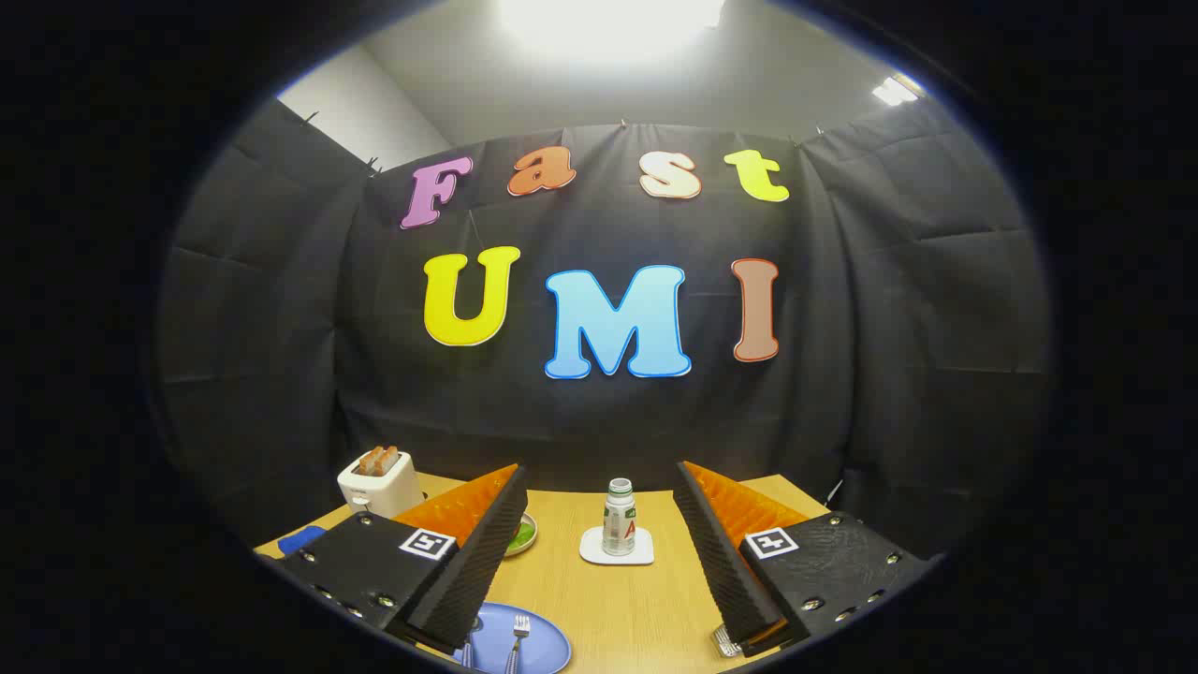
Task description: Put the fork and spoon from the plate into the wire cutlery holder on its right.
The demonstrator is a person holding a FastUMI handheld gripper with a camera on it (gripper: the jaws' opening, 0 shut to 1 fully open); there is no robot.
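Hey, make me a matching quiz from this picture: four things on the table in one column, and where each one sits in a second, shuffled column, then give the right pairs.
The gripper hangs open above the table, holding nothing.

Things
1. fork
2. bottle
3. toaster
4. wire cutlery holder

Places
A. at the table's far corner, beyond the left finger
B. on the blue plate, just beside the left finger
C. under the right finger's tip, mostly hidden
D. upright on a white coaster, ahead between the fingers

Pairs: 1-B, 2-D, 3-A, 4-C
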